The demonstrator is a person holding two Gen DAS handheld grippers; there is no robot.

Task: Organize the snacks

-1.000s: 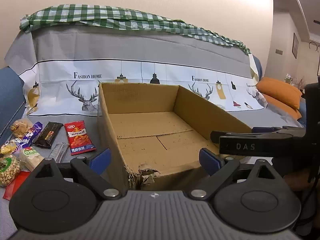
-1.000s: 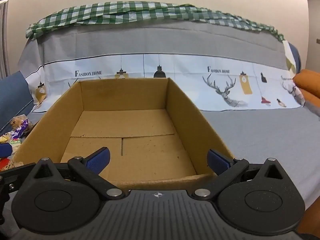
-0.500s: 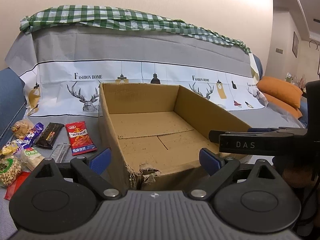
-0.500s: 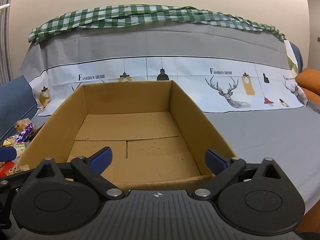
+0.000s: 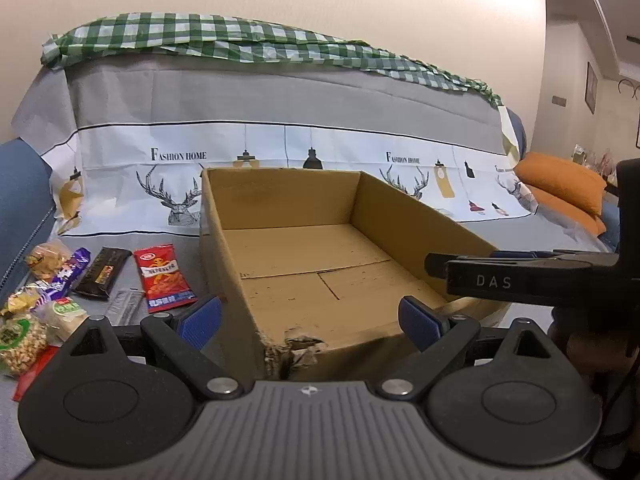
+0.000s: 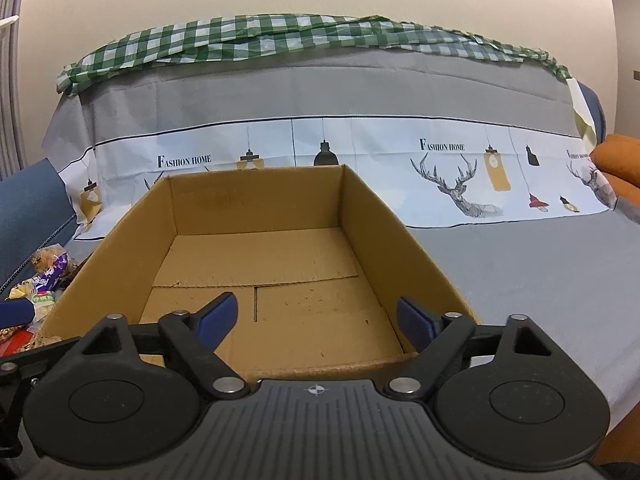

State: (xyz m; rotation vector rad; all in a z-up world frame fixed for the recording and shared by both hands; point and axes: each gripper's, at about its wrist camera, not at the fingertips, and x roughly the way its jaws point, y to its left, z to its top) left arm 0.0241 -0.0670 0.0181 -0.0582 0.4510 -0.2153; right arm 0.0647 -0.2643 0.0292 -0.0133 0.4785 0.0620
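An empty open cardboard box (image 5: 420, 220) sits on the grey sofa cover; it also shows in the right wrist view (image 6: 384, 216). Its near left corner (image 5: 294, 350) is torn. Snacks lie left of it: a red packet (image 5: 163, 278), a dark bar (image 5: 102, 273), a purple packet (image 5: 66, 276), a peanut bag (image 5: 18, 340). My left gripper (image 5: 310, 318) is open and empty at the box's near left corner. My right gripper (image 6: 316, 320) is open and empty over the box's near edge; it also shows in the left wrist view (image 5: 520, 278).
The sofa back with a deer-print cover (image 6: 460, 184) and a green checked cloth (image 6: 280, 36) rises behind the box. Orange cushions (image 5: 564, 188) lie at the far right. Grey sofa surface (image 6: 540, 272) stretches right of the box.
My right gripper has risen a little and shifted slightly left over the box. The left gripper has barely moved. Both stay open.
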